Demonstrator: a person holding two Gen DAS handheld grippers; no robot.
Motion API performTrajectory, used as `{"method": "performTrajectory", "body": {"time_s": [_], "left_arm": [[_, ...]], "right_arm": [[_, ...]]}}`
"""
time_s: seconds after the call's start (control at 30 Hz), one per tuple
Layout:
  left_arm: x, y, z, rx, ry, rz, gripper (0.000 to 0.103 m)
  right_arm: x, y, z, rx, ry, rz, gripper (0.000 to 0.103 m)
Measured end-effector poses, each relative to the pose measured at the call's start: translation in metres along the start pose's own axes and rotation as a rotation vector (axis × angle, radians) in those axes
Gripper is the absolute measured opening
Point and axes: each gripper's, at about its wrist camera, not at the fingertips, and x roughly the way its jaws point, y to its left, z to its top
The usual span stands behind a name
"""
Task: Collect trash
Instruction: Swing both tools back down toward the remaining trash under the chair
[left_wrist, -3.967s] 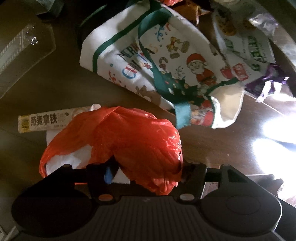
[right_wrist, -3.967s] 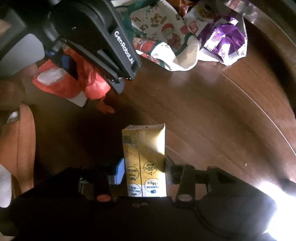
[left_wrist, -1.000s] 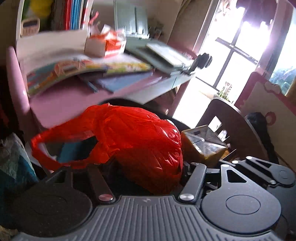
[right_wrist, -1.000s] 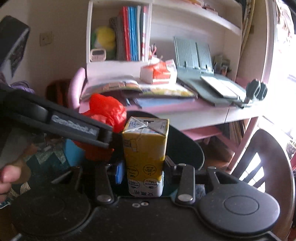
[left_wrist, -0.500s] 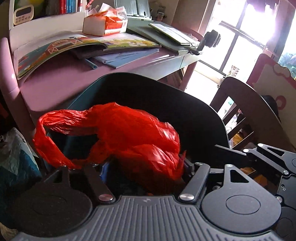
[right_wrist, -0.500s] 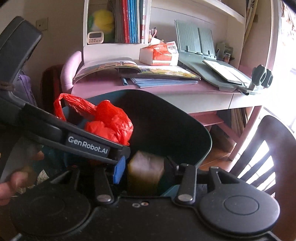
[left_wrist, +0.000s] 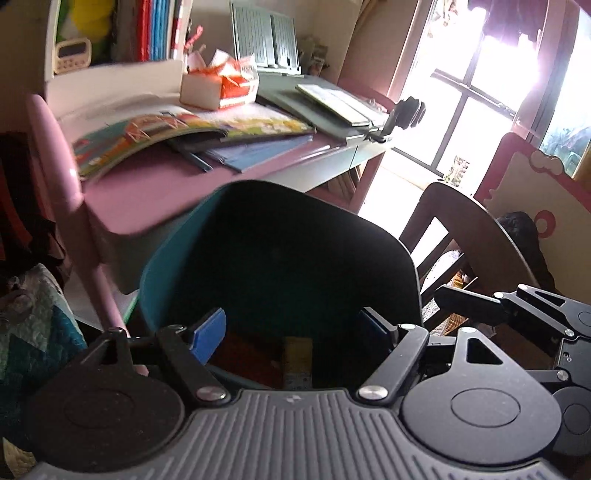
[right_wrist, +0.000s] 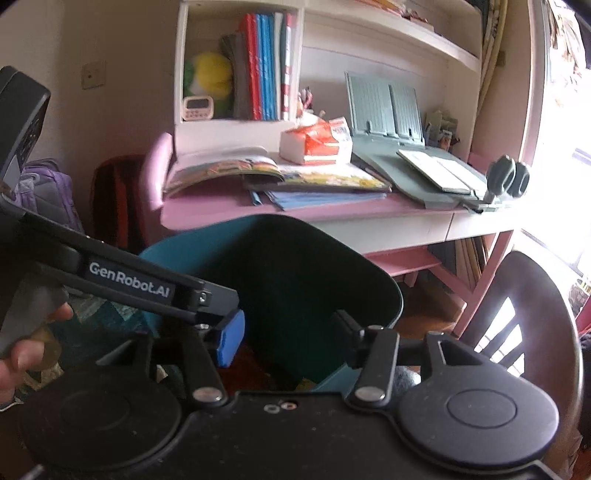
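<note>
A teal bin with a dark inside stands below both grippers. At its bottom lie the red plastic bag and the yellow drink carton. My left gripper hangs over the bin's mouth, its jaws opening with nothing between them. In the right wrist view the bin shows again, with a corner of the carton deep inside. My right gripper is also opening and empty above the bin. The left tool's black arm crosses in from the left, held by a hand.
Behind the bin is a pink desk with open books, a tissue pack and a grey book stand. A dark wooden chair stands on the right. A quilt and bags lie on the left. A bright window is at far right.
The red bag left the left jaws and the carton left the right jaws; both now lie in the bin. Both pairs of jaws have spread wider.
</note>
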Motion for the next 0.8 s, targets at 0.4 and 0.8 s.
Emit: {"method": "performTrajectory", "body": {"time_s": [0.4, 0.8], "left_arm": [[-0.101, 0.026, -0.032, -0.011, -0.1, 0.069, 0.079], [-0.186, 0.11, -0.117, -0.121, -0.123, 0.223, 0.081]], "right_arm": [[-0.057, 0.047, 0.006, -0.027, -0.079, 0.101, 0.056], [-0.067, 0.135, -0.01, -0.065, -0.083, 0.311, 0.057]]}}
